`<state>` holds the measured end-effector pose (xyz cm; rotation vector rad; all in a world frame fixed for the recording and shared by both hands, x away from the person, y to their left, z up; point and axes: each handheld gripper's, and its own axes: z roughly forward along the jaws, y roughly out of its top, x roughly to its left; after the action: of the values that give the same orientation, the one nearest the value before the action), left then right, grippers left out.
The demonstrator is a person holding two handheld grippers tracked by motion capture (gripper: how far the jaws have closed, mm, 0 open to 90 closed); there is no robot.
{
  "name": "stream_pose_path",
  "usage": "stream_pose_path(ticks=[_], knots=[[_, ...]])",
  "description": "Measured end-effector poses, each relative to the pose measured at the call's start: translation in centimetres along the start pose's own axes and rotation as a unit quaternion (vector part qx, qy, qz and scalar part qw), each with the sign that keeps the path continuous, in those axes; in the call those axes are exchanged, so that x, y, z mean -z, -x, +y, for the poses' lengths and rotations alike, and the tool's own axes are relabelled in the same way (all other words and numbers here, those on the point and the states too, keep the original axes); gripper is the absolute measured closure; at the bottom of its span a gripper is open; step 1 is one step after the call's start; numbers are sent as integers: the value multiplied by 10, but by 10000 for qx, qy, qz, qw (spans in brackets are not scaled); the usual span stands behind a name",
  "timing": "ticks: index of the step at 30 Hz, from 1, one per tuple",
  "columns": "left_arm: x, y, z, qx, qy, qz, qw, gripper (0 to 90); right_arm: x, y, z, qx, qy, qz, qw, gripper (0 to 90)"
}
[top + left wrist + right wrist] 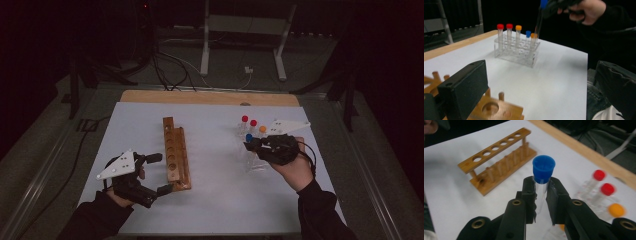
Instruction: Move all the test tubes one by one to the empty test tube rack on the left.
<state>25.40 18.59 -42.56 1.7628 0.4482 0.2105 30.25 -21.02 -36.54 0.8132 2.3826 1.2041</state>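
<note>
- White-topped counter point(215, 200) with a bare wooden strip along its far edge, carrying both racks.
- Long wooden test-tube rack point(176, 152) with a row of round holes, all seen empty, standing lengthwise left of centre; near end just beside the left tool.
- Clear plastic tube rack point(517, 53) on the right half of the counter, well apart from the wooden one; holding upright clear tubes with two red caps point(500, 26), two orange caps and one blue cap.
- Left tool point(152, 174), black with a grey three-cornered plate on top, held at the near end of the wooden rack; jaws spread wide, nothing between them, one pad point(465, 87) looming over the rack's end hole.
- Right tool point(251, 145), black, held above the clear rack; jaws clamped on a tube.
- Clear test tube with a blue screw cap point(543, 169), pinched just below the cap between the right tool's pads, upright, lifted with its lower end just above the clear rack's tubes.
</note>
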Motion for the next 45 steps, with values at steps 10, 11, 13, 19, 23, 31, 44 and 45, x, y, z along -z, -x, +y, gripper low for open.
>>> stream_pose_path(ticks=[10, 11, 13, 19, 23, 31, 44, 45], knots=[[-25, -1, 21, -110, -63, -252, 9996, 6, -26, -22, -16, 52, -217, 432, 9988, 776], [-25, -1, 21, -110, -63, -252, 9996, 6, -28, -24, -17, 64, -237, 469, 9986, 776], [-32, -2, 24, -135, -90, -299, 9994, 17, -32, -29, -20, 78, -283, 545, 9981, 776], [-52, 0, 29, -113, -164, -447, 9988, 36, -38, -40, -24, 128, -342, 732, 9966, 776], [-63, 1, 33, -164, -222, -515, 9983, 57, -40, -44, -25, 157, -359, 801, 9960, 776], [-86, 4, 37, -239, -396, -680, 9966, 171, -43, -53, -24, 233, -380, 946, 9945, 776], [-111, 11, 34, -339, -542, -736, 9952, 434, -45, -58, -25, 269, -402, 1020, 9936, 776], [-112, 11, 34, -338, -565, -757, 9950, 454, -45, -58, -25, 278, -401, 1030, 9935, 776]])
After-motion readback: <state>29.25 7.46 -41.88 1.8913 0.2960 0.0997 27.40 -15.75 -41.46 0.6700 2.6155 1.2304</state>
